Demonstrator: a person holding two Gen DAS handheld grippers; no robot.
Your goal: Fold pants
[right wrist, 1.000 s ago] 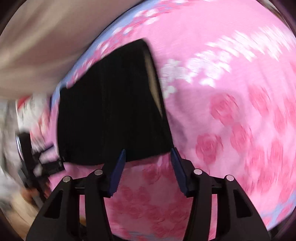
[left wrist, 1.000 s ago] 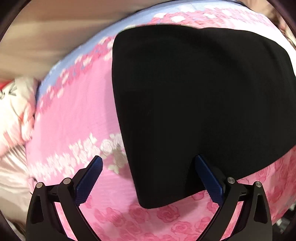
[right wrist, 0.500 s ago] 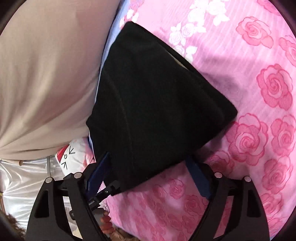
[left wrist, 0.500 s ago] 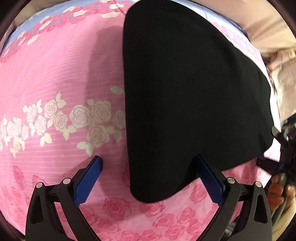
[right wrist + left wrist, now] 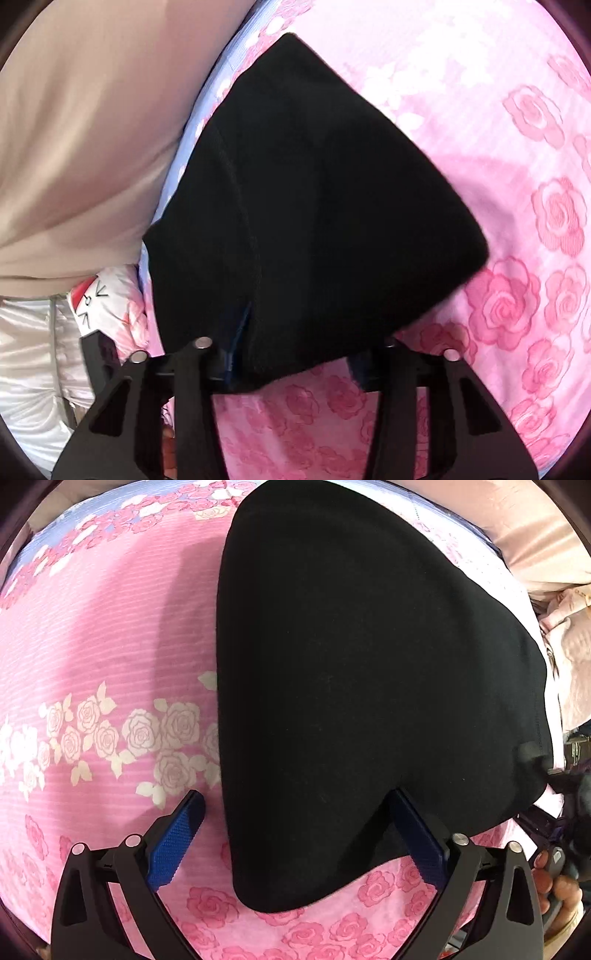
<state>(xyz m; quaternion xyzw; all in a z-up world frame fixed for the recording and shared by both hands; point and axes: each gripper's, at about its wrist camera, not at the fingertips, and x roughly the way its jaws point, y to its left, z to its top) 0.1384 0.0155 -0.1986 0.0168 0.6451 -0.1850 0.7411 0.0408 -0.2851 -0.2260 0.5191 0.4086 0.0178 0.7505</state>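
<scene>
Folded black pants (image 5: 369,683) lie on a pink rose-print bedsheet (image 5: 92,627). My left gripper (image 5: 295,812) points steeply down over their near corner. Its jaws are wide and closing slightly; one blue pad (image 5: 177,834) is above the sheet, the other (image 5: 417,834) above the fabric, and neither presses. In the right wrist view the pants (image 5: 314,203) reach down into my right gripper (image 5: 299,343). Its jaws are closing on the near corner, and the cloth fills the gap and hides most of both pads. That gripper shows blurred at the pants' right edge (image 5: 535,757).
Beige bedding (image 5: 92,129) bulges along the sheet's blue border (image 5: 192,122). A white cartoon-print pillow (image 5: 99,299) and shiny white cloth (image 5: 29,350) lie beside it. More pale bedding (image 5: 546,535) sits at the far right, where a person's hand (image 5: 554,882) grips a handle.
My right gripper dropped onto the pants' corner: its jaws widened, then narrowed with the cloth between them. My left gripper swung round and tilted down over the near corner, its jaws still wide.
</scene>
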